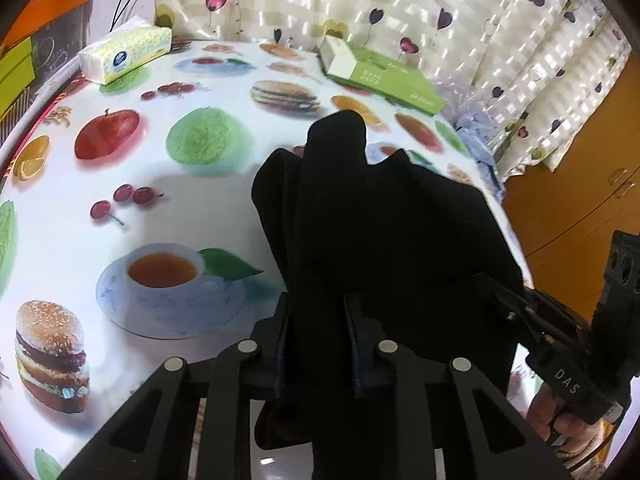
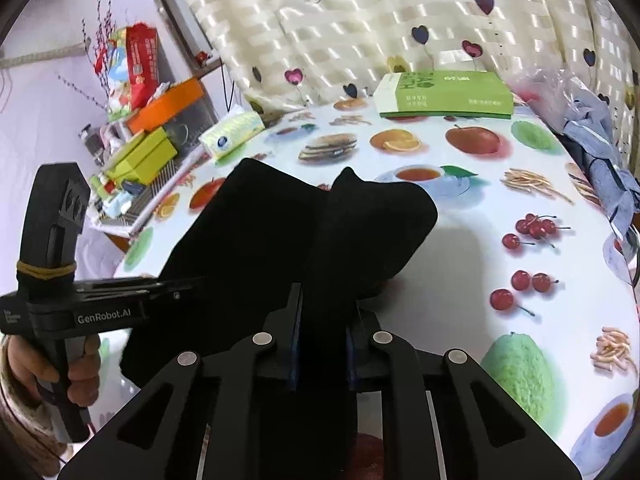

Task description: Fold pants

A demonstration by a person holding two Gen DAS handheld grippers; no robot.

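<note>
both grippers clamp the black pants [image 1: 384,216], held bunched above the table [image 1: 192,200]; left gripper [image 1: 318,340] has cloth pinched between its fingers, folds running away from the camera toward the curtain [image 1: 400,4]; right gripper [image 2: 323,336] likewise closed on a thick fold, cloth draping down past the jaws on the near side; long axis hard to call, fabric is a lump spanning between the two grippers, far tip pointing to the table's back edge; in the right view the left gripper [image 2: 172,286] comes in from the side, also biting the pants; open tablecloth left of the pants in the left view, and right of them in the right view; back edge holds a tissue pack [image 1: 124,54] and a green box [image 1: 384,76], blue cloth [image 2: 600,160] piled at the right edge; readable text: "das" on the other gripper's handle in the left view, "genrobot.ai" in the right view; box print too blurred to read
</note>
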